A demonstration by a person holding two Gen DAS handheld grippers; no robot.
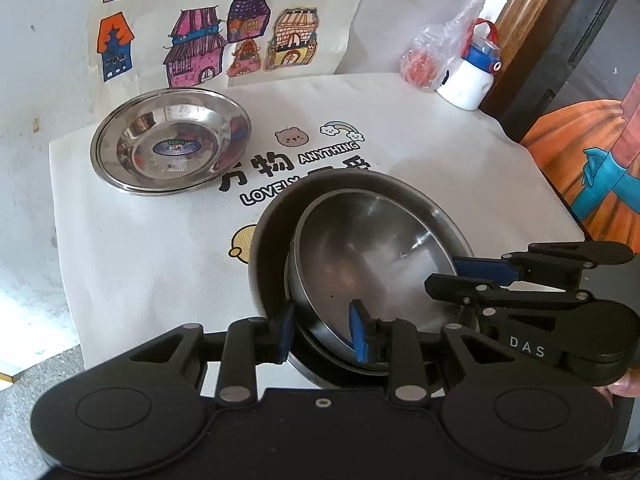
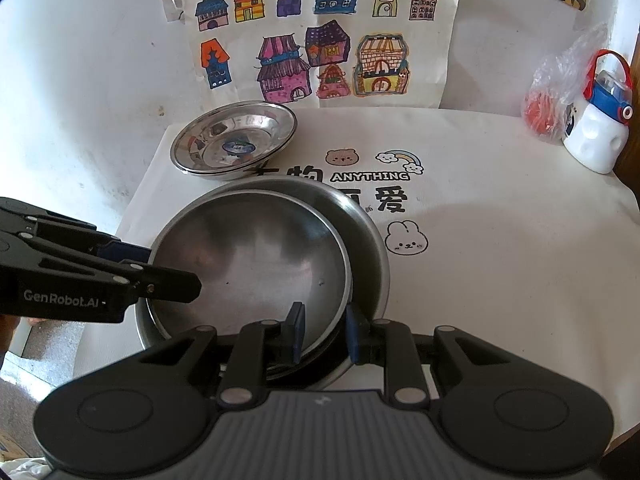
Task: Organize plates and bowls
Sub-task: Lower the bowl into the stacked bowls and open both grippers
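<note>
Both claws straddle inner bowl (image 1: 372, 256) rim, L claw (image 1: 324, 330) slack, R claw (image 2: 324, 334) gripping it. Bowl sits tilted in big bowl (image 2: 366, 236) on tabletop; release R evenly so it settles centred.

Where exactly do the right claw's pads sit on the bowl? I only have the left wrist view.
Observer: In the right wrist view, the right claw straddles the smaller steel bowl's near rim: one pad inside, one outside, in the gap to the larger bowl.
Operator: What is on the cloth past the bowls on that side?
Observer: A rabbit drawing printed on the cloth, just right of the larger bowl.
</note>
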